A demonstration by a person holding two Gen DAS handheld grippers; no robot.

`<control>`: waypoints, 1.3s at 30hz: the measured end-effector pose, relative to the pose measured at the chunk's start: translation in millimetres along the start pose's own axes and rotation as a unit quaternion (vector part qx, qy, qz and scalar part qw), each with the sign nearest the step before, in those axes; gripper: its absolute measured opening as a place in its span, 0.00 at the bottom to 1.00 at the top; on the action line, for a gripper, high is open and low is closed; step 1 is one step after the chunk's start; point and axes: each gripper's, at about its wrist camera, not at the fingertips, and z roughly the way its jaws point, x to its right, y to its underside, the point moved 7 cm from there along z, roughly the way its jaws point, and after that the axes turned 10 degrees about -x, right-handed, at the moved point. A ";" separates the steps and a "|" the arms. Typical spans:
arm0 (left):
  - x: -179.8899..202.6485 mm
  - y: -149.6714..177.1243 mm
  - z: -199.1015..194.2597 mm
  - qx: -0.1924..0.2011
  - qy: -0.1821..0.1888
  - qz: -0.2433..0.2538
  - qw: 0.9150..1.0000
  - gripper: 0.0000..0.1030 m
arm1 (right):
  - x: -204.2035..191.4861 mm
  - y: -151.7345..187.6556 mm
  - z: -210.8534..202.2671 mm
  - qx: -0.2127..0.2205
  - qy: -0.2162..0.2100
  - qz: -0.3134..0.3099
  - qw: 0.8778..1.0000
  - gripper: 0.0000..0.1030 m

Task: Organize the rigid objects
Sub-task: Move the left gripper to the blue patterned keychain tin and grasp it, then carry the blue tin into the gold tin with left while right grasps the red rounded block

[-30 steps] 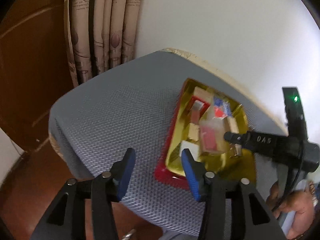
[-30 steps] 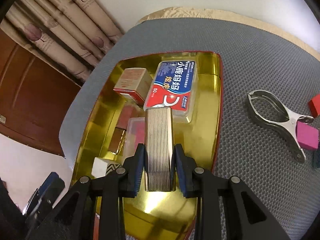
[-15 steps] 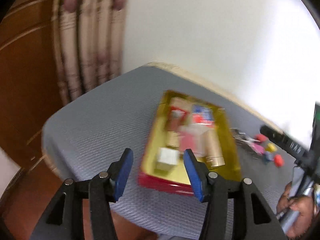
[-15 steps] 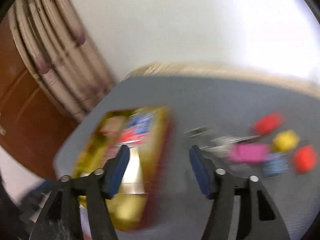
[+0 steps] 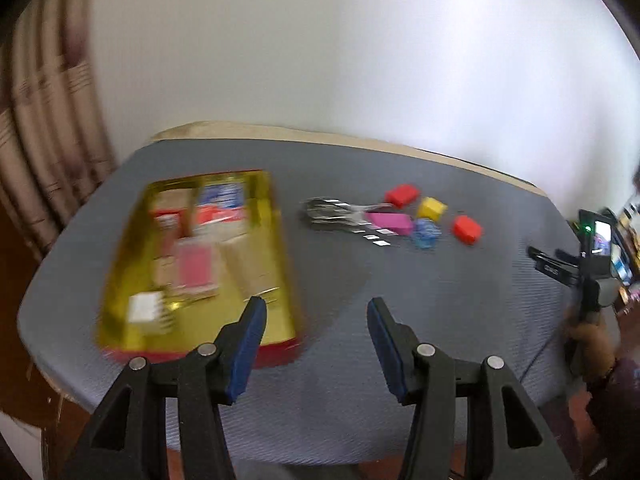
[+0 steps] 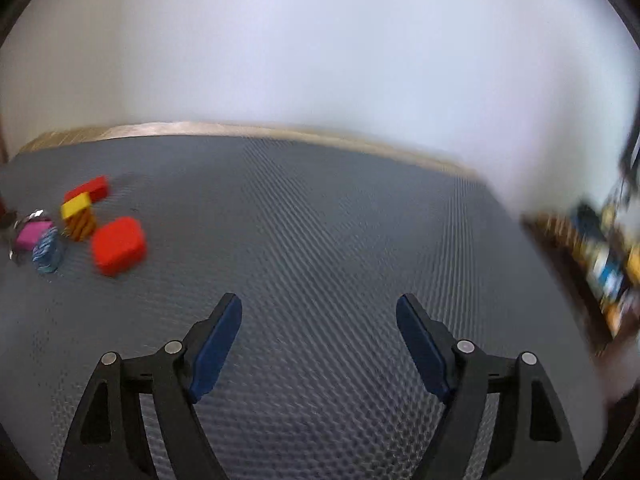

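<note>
A gold tray (image 5: 120,280) with a red rim lies at the left of the grey mat and holds several small boxes, blurred. Right of it lie a metal clip (image 5: 336,214), a pink block (image 5: 390,222), a blue piece (image 5: 426,232), a yellow block (image 5: 432,208) and two red blocks (image 5: 402,194) (image 5: 466,229). My left gripper (image 5: 316,320) stands open and empty near the tray's front right corner. My right gripper (image 6: 318,320) hangs over bare mat, its jaws opening with nothing between them; the red block (image 6: 118,245) and the other pieces lie to its left.
The grey mat (image 6: 320,220) covers a table against a white wall. A curtain (image 5: 36,120) hangs at the far left. A person's hand (image 5: 588,340) with the other gripper's handle shows at the right edge. Cluttered shelves (image 6: 600,248) blur at the right.
My right gripper let go of the ribbed metal box in the tray, opened, and swung right past the loose blocks. My left gripper swung right too, bringing the clip and blocks into view.
</note>
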 end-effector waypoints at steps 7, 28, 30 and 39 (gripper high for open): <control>86.3 -51.5 54.2 -0.060 0.042 0.064 0.995 0.52 | 3.5 -2.8 3.9 0.001 -0.053 0.004 0.999 0.85; 116.0 -106.7 192.1 -0.232 0.111 -0.027 0.966 0.52 | -2.5 2.1 -10.1 0.010 -0.123 -0.016 0.992 0.89; 118.6 -107.8 199.1 -0.239 0.108 -0.026 0.965 0.52 | -2.5 1.4 -11.4 0.010 -0.123 -0.016 0.992 0.89; 117.8 -101.9 212.5 -0.242 0.088 -0.027 0.966 0.30 | -0.6 0.0 -12.2 0.010 -0.127 -0.014 0.992 0.89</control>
